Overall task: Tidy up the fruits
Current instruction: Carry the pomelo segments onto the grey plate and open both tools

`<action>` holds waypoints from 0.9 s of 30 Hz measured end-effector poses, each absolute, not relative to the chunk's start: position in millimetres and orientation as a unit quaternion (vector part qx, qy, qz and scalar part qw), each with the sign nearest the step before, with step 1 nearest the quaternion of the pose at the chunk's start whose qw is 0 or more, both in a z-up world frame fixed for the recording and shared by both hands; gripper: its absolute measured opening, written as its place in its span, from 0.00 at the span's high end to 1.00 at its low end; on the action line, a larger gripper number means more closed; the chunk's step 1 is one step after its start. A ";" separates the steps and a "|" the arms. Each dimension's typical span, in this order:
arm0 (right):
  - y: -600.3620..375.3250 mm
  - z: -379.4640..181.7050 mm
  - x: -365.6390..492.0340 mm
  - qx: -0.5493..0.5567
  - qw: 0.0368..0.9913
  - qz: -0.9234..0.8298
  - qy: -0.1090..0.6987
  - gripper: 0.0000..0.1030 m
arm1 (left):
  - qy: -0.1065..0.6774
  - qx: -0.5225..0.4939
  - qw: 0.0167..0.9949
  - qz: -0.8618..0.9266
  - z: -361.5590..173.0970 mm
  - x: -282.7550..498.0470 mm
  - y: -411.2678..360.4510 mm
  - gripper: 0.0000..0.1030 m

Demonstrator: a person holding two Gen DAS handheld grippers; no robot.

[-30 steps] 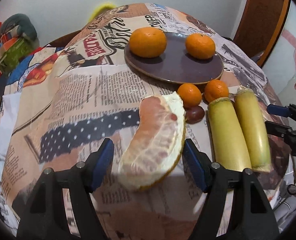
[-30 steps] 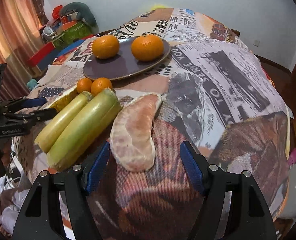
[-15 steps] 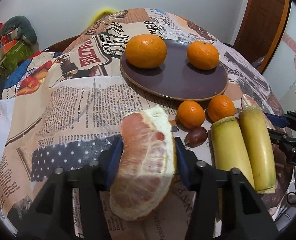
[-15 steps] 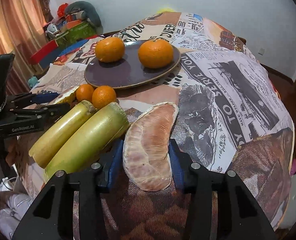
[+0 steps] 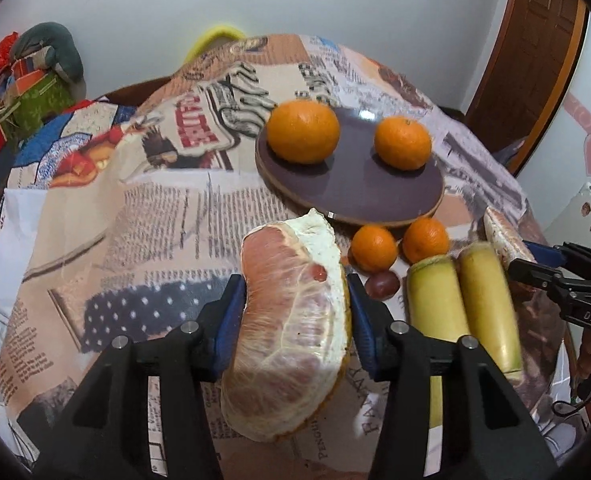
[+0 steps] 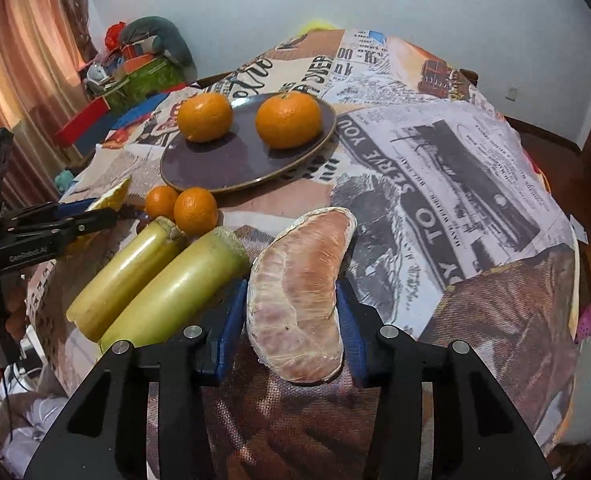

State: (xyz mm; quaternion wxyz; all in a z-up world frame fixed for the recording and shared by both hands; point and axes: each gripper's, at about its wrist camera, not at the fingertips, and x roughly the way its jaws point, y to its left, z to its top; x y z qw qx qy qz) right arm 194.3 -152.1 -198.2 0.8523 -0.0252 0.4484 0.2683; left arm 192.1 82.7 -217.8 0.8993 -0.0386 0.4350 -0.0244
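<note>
Left tongs [image 5: 293, 320] clamped on 1 peeled pink pomelo wedge [image 5: 291, 328], right tongs [image 6: 291, 320] on another [image 6: 301, 296]; long axes pointing toward dark round plate [image 5: 359, 196] ahead on worktop.

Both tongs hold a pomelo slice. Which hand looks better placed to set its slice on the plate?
Probably the left. Both tongs have just been closing on slices. The left tongs hold a pomelo slice ending just short of the plate rim; the right tongs hold a second slice farther back.

Left tongs [image 5: 293, 320], right tongs [image 6: 291, 326]: black angular frames, blue pads, 4 silver screws each.
</note>
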 end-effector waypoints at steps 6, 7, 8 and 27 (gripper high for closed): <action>-152.0 -182.0 199.2 -0.021 0.862 0.268 0.429 0.60 | 0.404 -0.040 0.913 -0.031 -192.0 195.8 78.7 0.52; -150.9 -179.1 200.3 -0.022 0.864 0.269 0.425 0.60 | 0.401 -0.040 0.915 -0.032 -189.7 196.6 77.7 0.52; -149.8 -176.3 201.6 -0.021 0.866 0.270 0.421 0.60 | 0.396 -0.040 0.917 -0.034 -186.4 197.9 76.5 0.52; -120.1 -150.0 247.5 -0.022 0.877 0.300 0.375 0.60 | 0.354 -0.042 0.933 -0.054 -160.1 253.7 68.8 0.52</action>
